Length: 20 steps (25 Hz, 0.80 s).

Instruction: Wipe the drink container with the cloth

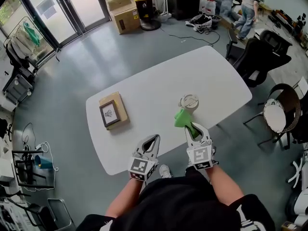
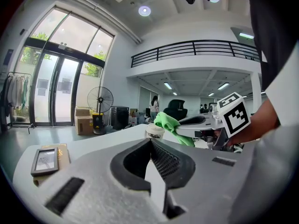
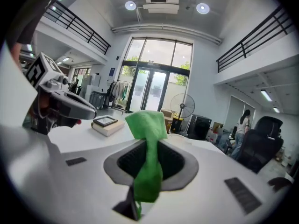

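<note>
Right gripper clamps the green cloth, seemingly touching the drink container for wiping (left gripper closed, empty).

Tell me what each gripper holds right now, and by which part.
Right gripper pinches the green cloth along its middle, one bunched end poking past the jaw tips. Left gripper is shut on nothing.

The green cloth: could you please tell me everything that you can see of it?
The green cloth is soft, bright-green fabric, bunched and folded. The right gripper is shut on its middle, so one end sticks out past the jaws and the other hangs behind them. It is held over the white table, its free end right beside the lidded cup; whether they touch is unclear.
</note>
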### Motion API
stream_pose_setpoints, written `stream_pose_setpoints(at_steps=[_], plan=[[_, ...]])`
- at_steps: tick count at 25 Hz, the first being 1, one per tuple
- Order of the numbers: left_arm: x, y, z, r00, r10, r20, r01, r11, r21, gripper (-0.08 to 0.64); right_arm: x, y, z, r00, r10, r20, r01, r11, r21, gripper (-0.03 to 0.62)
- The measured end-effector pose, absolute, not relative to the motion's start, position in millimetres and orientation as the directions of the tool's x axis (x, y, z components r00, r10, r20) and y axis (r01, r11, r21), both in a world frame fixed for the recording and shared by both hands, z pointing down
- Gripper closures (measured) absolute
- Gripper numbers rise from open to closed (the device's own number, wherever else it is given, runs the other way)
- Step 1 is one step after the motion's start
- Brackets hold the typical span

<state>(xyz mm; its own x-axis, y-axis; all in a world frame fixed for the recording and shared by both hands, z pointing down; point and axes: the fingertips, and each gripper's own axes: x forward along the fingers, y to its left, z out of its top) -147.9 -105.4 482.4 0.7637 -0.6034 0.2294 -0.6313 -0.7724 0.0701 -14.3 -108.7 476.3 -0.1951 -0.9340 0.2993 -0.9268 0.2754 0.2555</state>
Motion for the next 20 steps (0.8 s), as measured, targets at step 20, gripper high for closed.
stream_pose_setpoints(at_steps=[20], plan=[[-163.3, -130.2, 521.5, 0.677, -0.647, 0.35, -0.705, -0.707, 0.056, 0.546, -6.3, -177.8, 565.8, -0.058, -0.873, 0.485, -0.87, 0.282, 0.403, 0.508]])
